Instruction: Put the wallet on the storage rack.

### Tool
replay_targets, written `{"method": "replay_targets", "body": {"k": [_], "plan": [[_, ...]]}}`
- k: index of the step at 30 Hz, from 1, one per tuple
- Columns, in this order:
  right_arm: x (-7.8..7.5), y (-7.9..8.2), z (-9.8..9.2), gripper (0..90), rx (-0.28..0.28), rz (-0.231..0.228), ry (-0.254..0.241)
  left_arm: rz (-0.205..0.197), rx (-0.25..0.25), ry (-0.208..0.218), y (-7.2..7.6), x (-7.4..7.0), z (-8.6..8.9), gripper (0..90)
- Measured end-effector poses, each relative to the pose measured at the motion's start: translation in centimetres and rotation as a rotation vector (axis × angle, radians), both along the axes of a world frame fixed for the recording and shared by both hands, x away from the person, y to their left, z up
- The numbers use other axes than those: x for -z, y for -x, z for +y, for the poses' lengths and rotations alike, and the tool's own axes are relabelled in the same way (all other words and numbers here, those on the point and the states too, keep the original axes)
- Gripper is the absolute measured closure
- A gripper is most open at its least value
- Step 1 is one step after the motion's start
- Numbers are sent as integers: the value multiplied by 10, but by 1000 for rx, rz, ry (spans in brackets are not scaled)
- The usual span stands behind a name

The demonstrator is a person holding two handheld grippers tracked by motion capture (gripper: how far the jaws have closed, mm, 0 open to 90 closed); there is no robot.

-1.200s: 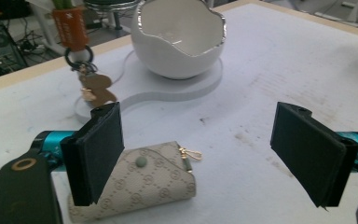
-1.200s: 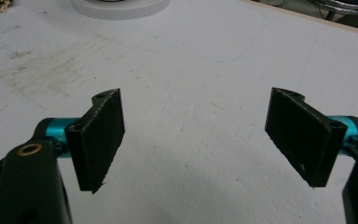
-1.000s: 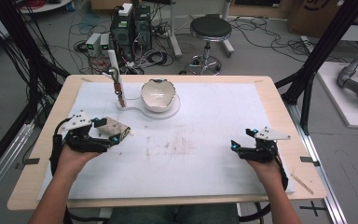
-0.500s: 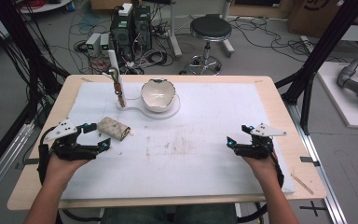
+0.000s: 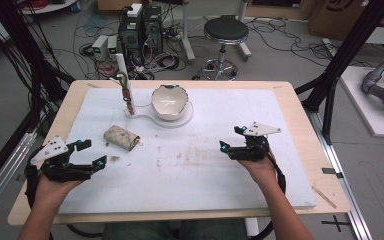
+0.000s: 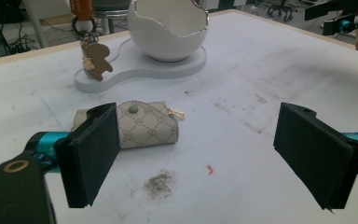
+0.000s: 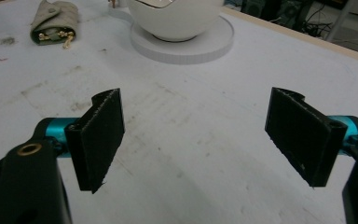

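Left gripper [image 5: 87,160] sits nearest the key pouch [image 5: 122,137], jaws spread wide and empty; right gripper [image 5: 232,145], likewise agape, rests well apart across the table.

Pouch lies just ahead of the left jaws and toward the table's middle, long axis crosswise to them; soft beige monogrammed leather, rolled, with a snap stud and gold clip, near the glossy white eggshell bowl [image 5: 169,101] on its stand.

pouch [image 6: 142,125]: matt leather-look | bowl [image 6: 168,25]: glossy ceramic | fingers [image 6: 92,151]: matt rubber
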State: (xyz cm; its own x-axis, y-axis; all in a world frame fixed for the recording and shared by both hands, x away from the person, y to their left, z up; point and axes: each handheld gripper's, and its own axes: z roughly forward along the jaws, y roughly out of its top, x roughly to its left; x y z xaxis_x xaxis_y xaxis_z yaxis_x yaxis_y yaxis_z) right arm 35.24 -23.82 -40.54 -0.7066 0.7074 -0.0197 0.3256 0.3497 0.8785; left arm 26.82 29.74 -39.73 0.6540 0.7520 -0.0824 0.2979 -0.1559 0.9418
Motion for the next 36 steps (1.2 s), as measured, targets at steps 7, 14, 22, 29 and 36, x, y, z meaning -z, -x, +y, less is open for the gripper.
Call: {"method": "replay_targets", "body": {"k": [7, 14, 22, 29, 36], "plan": [[-9, -11, 33, 201, -46, 12, -7, 5, -26, -8, 10, 3, 12, 146], [-15, -22, 75, 200, -123, 23, 18, 7, -47, -9, 18, 4, 21, 146], [-16, -28, 120, 200, -194, 29, 40, 3, -57, -15, 27, 4, 30, 147], [-14, -36, 149, 200, -236, 43, 45, 4, -73, -11, 33, 6, 38, 146], [-6, -38, 177, 200, -267, 64, 69, 1, -77, -7, 33, 6, 41, 146]]}}
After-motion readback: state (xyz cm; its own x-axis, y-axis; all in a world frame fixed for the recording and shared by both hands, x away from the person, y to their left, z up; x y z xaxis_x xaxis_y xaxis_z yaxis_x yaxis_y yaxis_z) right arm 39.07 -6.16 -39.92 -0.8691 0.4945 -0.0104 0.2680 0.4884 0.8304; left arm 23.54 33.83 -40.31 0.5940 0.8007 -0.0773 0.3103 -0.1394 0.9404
